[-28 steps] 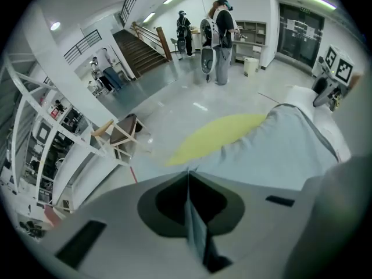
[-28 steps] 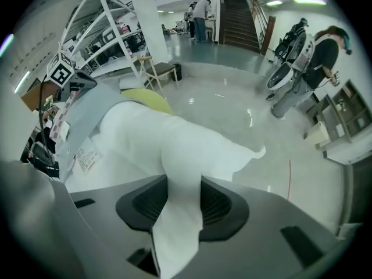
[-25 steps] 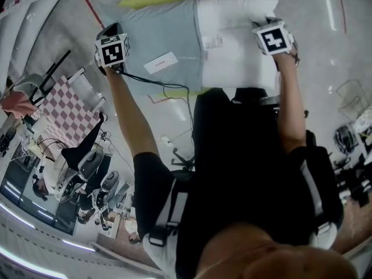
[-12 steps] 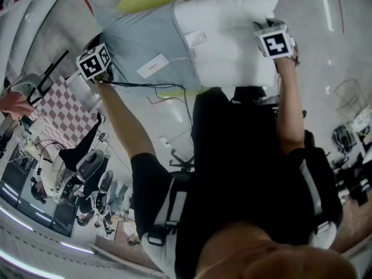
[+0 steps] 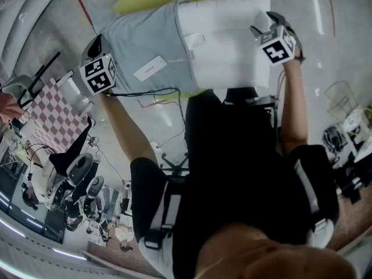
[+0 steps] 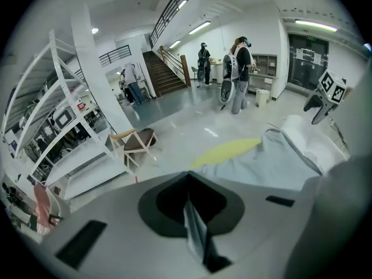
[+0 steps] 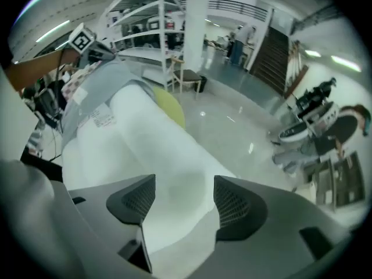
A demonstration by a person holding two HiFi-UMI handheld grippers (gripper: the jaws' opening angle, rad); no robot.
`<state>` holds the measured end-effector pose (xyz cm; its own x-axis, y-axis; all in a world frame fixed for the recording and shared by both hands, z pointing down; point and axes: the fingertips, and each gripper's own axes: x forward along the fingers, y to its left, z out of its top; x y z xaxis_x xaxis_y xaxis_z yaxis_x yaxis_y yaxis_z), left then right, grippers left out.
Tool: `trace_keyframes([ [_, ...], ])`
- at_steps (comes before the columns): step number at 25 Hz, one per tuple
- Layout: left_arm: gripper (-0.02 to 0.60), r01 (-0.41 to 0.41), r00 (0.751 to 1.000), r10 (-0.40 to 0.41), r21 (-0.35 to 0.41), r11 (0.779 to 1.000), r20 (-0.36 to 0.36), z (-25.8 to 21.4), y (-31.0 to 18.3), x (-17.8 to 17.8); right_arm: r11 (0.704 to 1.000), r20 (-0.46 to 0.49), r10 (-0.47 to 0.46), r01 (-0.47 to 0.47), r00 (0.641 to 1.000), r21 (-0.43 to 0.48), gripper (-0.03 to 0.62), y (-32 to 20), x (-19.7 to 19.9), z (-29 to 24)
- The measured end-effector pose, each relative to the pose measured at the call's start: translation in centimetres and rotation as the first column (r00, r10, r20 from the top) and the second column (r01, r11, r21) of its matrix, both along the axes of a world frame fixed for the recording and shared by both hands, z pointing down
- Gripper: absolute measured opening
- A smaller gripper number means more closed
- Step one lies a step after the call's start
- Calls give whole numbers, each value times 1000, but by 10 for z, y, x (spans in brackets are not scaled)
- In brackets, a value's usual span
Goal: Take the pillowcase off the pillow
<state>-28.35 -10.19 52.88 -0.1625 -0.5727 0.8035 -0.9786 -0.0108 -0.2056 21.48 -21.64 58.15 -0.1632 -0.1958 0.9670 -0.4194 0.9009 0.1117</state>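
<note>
Left tongs [image 6: 189,209] are clamped shut on a fold of pillowcase [image 5: 145,45]. Right tongs [image 7: 177,197] have just been opened (pads apart), pillow [image 5: 232,36] between them. The pillow's left half is covered by the pillowcase.

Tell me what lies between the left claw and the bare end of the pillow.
The grey pillowcase, bearing a white label, stretches from the left claw, shut on it, to the exposed white pillow; the head view shows it.
</note>
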Motion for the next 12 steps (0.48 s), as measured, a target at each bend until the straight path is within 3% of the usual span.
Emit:
trace_keyframes([
  [3,0,-3,1000,4,37,999,-16,-4,2,4,976,119,-213,216,970,-10,313,9,-48,-20],
  [5,0,-15,1000,16,52,999,-17,-7,1,6,933,197,-344,357,918,-37,338,13,-83,-32],
  [9,0,-29,999,30,92,995,-13,-13,1,6,782,213,-585,614,782,-107,360,11,-131,-32],
  [12,0,-26,999,29,118,993,-20,-13,6,0,650,237,-688,728,686,-220,402,14,-164,-14],
])
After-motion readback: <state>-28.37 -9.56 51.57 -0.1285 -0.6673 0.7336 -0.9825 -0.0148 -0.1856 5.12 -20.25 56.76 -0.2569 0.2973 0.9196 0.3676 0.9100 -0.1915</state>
